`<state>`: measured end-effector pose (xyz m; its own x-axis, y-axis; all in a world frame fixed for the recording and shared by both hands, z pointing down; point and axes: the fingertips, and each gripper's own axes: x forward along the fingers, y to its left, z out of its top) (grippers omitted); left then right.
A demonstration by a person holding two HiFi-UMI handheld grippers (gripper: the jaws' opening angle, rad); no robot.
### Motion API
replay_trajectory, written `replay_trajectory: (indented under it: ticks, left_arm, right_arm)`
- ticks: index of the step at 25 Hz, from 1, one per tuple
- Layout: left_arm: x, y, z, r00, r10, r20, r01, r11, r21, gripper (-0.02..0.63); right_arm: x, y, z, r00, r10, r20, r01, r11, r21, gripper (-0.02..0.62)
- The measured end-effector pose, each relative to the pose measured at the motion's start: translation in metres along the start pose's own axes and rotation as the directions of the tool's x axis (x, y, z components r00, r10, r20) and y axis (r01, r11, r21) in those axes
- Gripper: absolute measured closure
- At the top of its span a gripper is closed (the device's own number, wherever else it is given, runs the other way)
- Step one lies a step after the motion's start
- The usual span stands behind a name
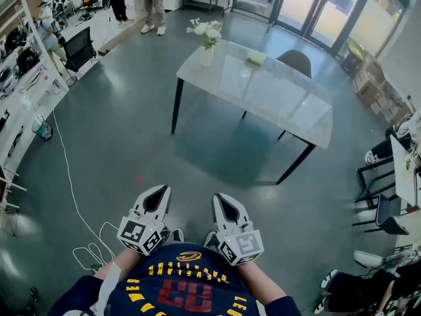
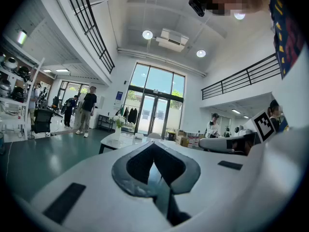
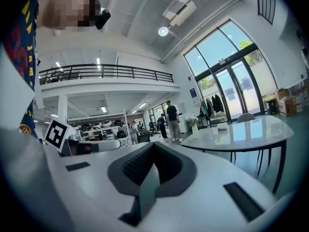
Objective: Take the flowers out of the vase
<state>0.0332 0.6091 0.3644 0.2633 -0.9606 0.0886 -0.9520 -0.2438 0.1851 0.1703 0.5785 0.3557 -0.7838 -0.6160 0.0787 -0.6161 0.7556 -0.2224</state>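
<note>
A white vase (image 1: 208, 56) with white flowers (image 1: 206, 30) stands on the far left corner of a pale glass-topped table (image 1: 283, 101), well ahead of me across the floor. Both grippers are held close to my body, far from the table. My left gripper (image 1: 161, 189) and my right gripper (image 1: 219, 197) point level, jaws together, with nothing between them. In the left gripper view the flowers (image 2: 117, 121) show small beyond the shut left gripper (image 2: 153, 145). In the right gripper view the vase (image 3: 195, 131) stands on the table (image 3: 241, 132) beyond the shut right gripper (image 3: 154, 145).
A small pale green object (image 1: 256, 58) lies on the table and a dark chair (image 1: 295, 61) stands behind it. People (image 1: 153, 2) stand at the far back. A white cable (image 1: 79, 209) trails on the floor at left. Black chairs (image 1: 385, 209) stand at right.
</note>
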Motion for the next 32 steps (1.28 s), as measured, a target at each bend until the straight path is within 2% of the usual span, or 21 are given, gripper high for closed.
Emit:
replay_trajectory:
  ticks: [8, 15, 21, 27, 32]
  left_arm:
    - [0.003, 0.013, -0.002, 1.0, -0.007, -0.013, 0.007, 1.0, -0.006, 0.603]
    - [0.002, 0.042, -0.003, 1.0, -0.018, -0.024, 0.017, 1.0, -0.023, 0.603]
    - [0.006, 0.069, -0.016, 0.998, -0.049, -0.05, 0.047, 0.998, -0.053, 0.603]
    - [0.033, 0.083, -0.022, 0.993, -0.087, -0.074, 0.082, 0.994, -0.074, 0.603]
    - [0.068, 0.099, -0.022, 0.991, -0.095, -0.092, 0.089, 0.994, -0.065, 0.603]
  right_arm:
    - [0.012, 0.0, -0.006, 1.0, -0.017, -0.017, 0.017, 1.0, 0.006, 0.588]
    - [0.034, 0.002, -0.007, 0.997, -0.083, -0.001, 0.083, 0.995, 0.061, 0.588]
    - [0.052, 0.015, -0.03, 0.992, -0.11, -0.055, 0.113, 0.992, 0.054, 0.588]
    - [0.07, -0.003, -0.037, 0.984, -0.156, -0.08, 0.162, 0.985, 0.065, 0.588]
    - [0.105, -0.029, -0.039, 0.986, -0.145, -0.087, 0.153, 0.984, 0.091, 0.588]
